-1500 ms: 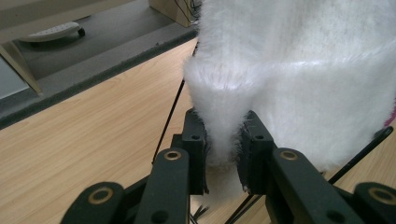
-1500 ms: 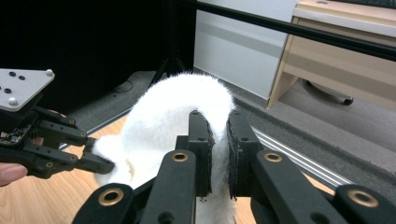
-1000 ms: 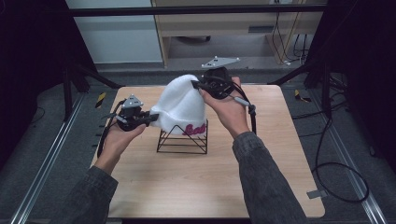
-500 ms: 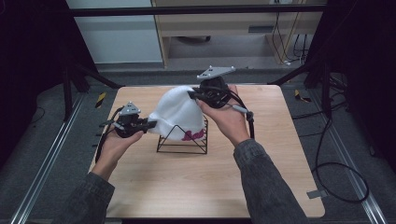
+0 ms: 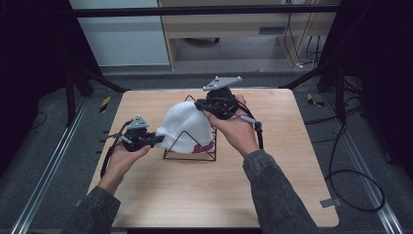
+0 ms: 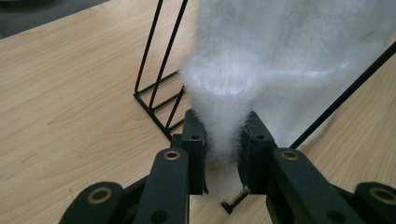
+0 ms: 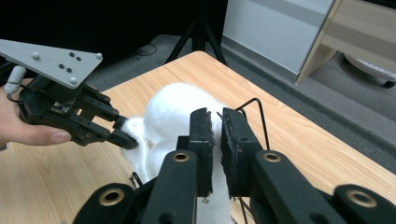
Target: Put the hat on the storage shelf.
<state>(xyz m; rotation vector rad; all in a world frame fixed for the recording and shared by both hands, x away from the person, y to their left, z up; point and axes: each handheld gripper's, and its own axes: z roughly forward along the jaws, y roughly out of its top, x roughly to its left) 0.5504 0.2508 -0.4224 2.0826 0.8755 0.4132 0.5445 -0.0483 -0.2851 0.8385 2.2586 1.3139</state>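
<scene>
Fingers of both grippers, the left gripper [image 6: 223,140] and the right gripper [image 7: 215,140], pinch opposite edges of the white fuzzy hat [image 5: 187,127] draped over the black wire stand [image 5: 191,146], likely seating it there; next, probably letting go.

A square table [image 5: 195,195] with a light wood-grain top stands at centre frame on a grey floor [image 5: 44,161]. Metal rails [image 5: 34,195] run along the floor at lower left and lower right. A pale panel [image 5: 122,39] sits at upper left, a wooden shelf unit [image 5: 234,19] at upper centre. Black stand legs [image 5: 87,78] flank the table. Black cables [image 5: 350,175] loop at right. Both side margins are dark.
</scene>
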